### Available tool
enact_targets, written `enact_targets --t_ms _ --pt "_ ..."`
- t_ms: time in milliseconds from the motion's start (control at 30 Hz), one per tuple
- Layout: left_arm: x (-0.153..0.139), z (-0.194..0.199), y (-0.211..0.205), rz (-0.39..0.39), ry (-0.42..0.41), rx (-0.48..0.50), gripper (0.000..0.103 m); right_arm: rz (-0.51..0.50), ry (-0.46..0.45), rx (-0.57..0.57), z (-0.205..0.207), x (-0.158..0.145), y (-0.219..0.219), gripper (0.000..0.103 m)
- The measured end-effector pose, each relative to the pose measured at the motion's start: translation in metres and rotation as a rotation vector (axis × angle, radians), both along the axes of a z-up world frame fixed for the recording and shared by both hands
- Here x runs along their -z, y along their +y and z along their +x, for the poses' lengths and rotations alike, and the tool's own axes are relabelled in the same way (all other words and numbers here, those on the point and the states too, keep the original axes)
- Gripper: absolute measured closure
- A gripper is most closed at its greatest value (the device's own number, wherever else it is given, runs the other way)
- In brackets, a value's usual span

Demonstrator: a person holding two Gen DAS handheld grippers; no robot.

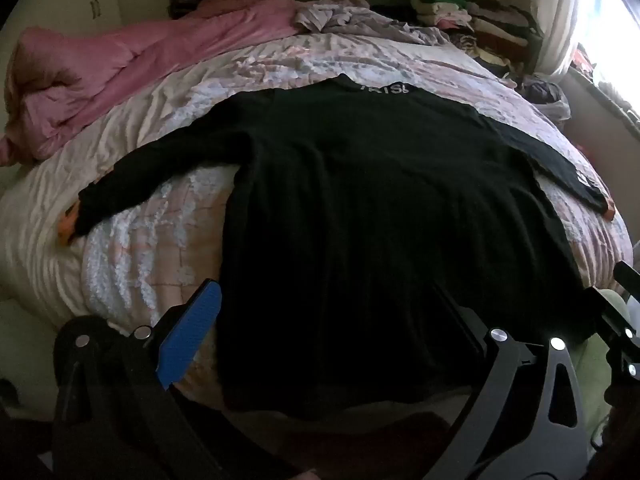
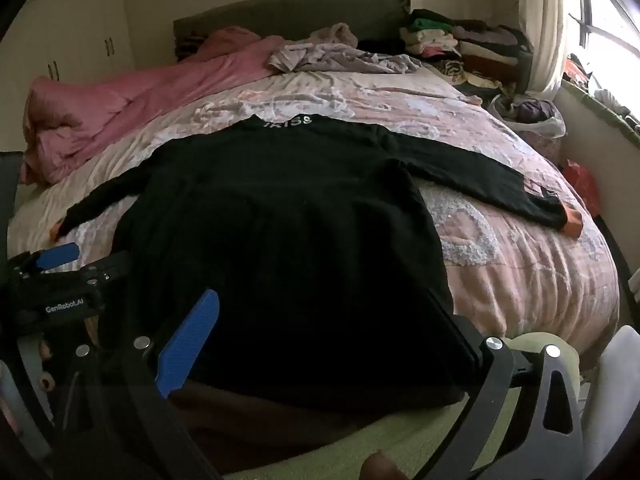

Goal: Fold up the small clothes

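Now the black shirt (image 1: 360,220) lies flat mid-frame on the bed (image 1: 160,240), collar at top, hem just ahead of both grippers. Left gripper (image 1: 332,328) and right gripper (image 2: 324,332) gape wide, holding nothing, straddling the hem's corners; neither looks nearer.

Matt black cloth shirt (image 1: 360,208) on a rumpled, nubby pink bedspread (image 2: 520,264)

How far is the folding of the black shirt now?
Done: the black shirt lies flat on the bed, both sleeves spread out. In hand: nothing; the left gripper and right gripper hang open near its hem. Left: every fold. A folded pile sits by the headboard.
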State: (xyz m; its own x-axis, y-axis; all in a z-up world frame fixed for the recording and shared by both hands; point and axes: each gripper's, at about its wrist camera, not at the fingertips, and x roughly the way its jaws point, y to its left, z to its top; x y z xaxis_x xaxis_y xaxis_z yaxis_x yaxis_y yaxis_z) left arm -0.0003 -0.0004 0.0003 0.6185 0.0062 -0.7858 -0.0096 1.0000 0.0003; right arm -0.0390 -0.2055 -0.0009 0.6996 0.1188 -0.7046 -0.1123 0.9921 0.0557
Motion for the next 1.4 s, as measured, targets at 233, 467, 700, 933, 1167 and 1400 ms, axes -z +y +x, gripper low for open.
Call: enact_targets --t_ms 233,467,700,933,1167,1400 --pt "0.0 0.0 0.0 0.001 -0.001 0.001 0.009 0.007 -0.003 -0.001 -0.002 -0.003 -0.002 0.004" --pt "-0.007 0.001 -0.008 0.004 -0.006 0.005 0.009 0.008 -0.009 -0.008 -0.011 0.001 -0.003 0.004" --pt "-0.008 0.001 -0.009 0.002 -0.008 0.004 0.009 -0.008 -0.001 -0.012 -0.003 -0.001 0.007 0.004" --pt "-0.008 0.0 -0.008 0.002 -0.009 0.004 0.009 -0.01 0.0 -0.013 -0.003 -0.002 0.008 0.004" --pt "-0.006 0.002 -0.004 0.003 -0.01 0.006 0.009 -0.013 -0.003 -0.015 -0.002 -0.003 0.008 0.004" --pt "-0.006 0.002 -0.004 0.005 -0.01 0.006 0.009 -0.014 -0.002 -0.016 -0.001 -0.003 0.008 0.004"
